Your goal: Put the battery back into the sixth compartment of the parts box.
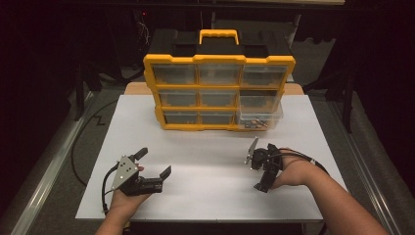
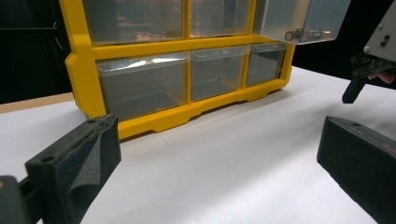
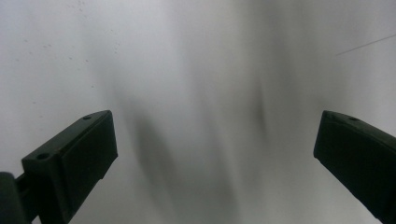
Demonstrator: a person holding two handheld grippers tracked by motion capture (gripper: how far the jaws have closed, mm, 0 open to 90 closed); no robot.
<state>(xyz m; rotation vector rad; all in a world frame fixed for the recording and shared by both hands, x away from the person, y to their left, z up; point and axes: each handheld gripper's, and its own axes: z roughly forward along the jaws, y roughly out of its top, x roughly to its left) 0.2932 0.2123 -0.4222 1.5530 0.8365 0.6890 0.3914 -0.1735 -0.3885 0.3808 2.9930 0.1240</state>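
Note:
A yellow and black organiser [image 1: 219, 87] with clear drawers stands at the back of the white table [image 1: 205, 196]. Its lower right drawer [image 1: 260, 113] is pulled out and holds small dark parts [image 1: 254, 124]. My left gripper [image 1: 155, 161] rests at the front left, open and empty, pointing toward the organiser [image 2: 140, 51]. In the left gripper view that gripper [image 2: 215, 158] has bare table between its jaws, and the pulled-out drawer [image 2: 303, 16] sits at the upper right. My right gripper [image 1: 259, 172] is at the front right, pointing down at the table. Its jaws [image 3: 215, 154] stand wide apart over bare white surface.
The other drawers [image 1: 219, 74] of the organiser are pushed in. A black cable [image 1: 83, 147] lies on the floor left of the table. The right gripper [image 2: 369, 65] hangs at the right edge of the left gripper view.

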